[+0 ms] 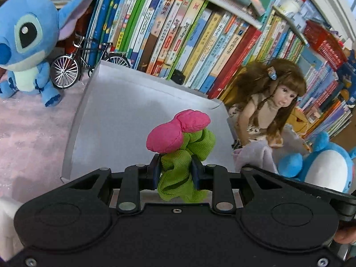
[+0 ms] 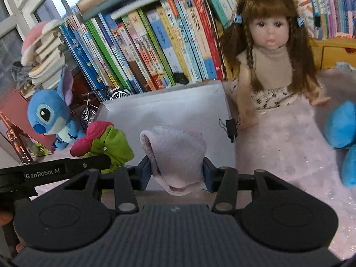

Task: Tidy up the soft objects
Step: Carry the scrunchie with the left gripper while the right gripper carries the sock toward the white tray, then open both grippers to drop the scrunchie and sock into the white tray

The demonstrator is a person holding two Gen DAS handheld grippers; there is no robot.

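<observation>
Your left gripper [image 1: 175, 173] is clamped on the green and pink scrunchie [image 1: 180, 146], held above the white sheet [image 1: 124, 111]. Your right gripper [image 2: 175, 171] pinches the pale pink cloth [image 2: 175, 155] over that sheet, with the doll [image 2: 269, 51] at 2 o'clock.

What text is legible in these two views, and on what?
"GenRobot.AI": on the black arm of the left gripper, seen in the right wrist view.
Book spines: printed characters, too small and blurred to read.
White bottle with red cap: label blurred.
Red box: print unreadable.
</observation>
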